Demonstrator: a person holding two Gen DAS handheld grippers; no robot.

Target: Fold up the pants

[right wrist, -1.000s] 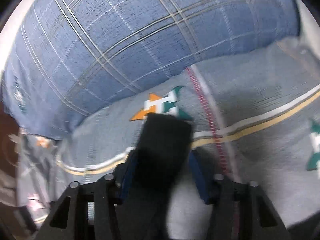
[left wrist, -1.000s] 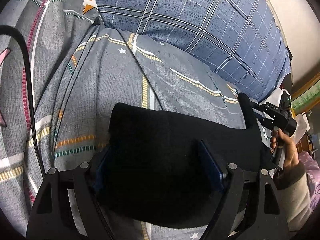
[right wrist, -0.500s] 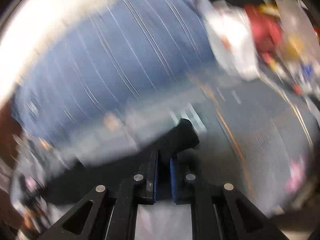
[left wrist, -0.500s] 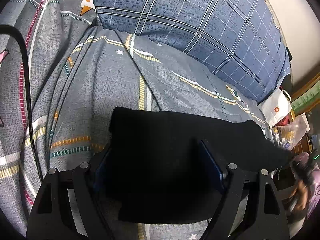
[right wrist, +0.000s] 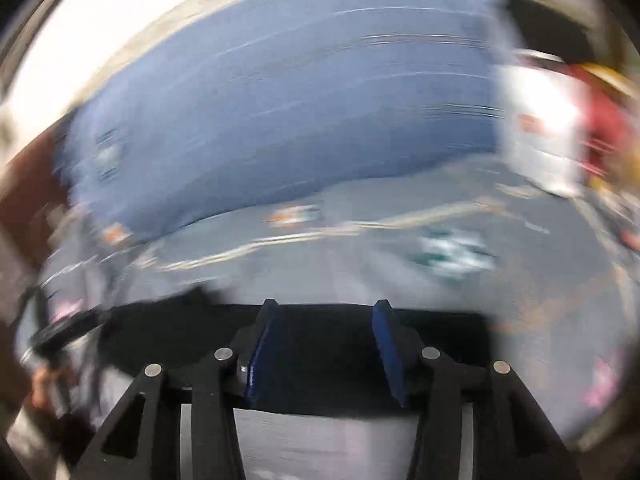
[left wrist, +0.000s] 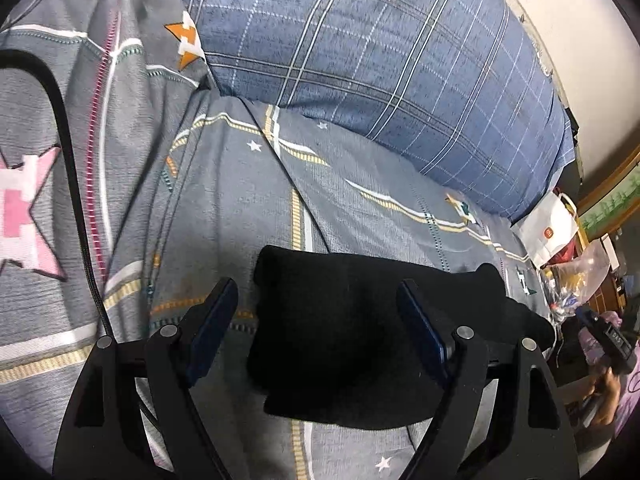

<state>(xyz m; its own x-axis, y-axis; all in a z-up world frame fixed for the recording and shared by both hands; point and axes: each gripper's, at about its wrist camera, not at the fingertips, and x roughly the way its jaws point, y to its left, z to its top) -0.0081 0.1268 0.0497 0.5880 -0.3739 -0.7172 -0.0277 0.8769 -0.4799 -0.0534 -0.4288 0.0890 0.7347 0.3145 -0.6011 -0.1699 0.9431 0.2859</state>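
The black pants (left wrist: 340, 320) lie in a folded bundle on the grey patterned bedspread (left wrist: 240, 200). My left gripper (left wrist: 316, 282) hangs open just over their left end; its left pad (left wrist: 212, 320) stands clear of the cloth. In the blurred right wrist view my right gripper (right wrist: 326, 303) has its jaws opening, with the black pants (right wrist: 452, 332) lying across behind and below the parted pads and not pinched. In the left wrist view, my right gripper (left wrist: 612, 340) sits at the far right edge in a hand (left wrist: 608, 384).
A big blue plaid pillow (left wrist: 380, 60) fills the back of the bed. A black cable (left wrist: 76, 200) runs down the left side. A white paper bag (left wrist: 548, 232) and clutter stand beyond the bed's right end, by the pale wall (left wrist: 580, 40).
The right gripper swung fast to the right, clamped shut on a pants end, and its pads have now parted. The left gripper rose a little, so its left pad is off the cloth.
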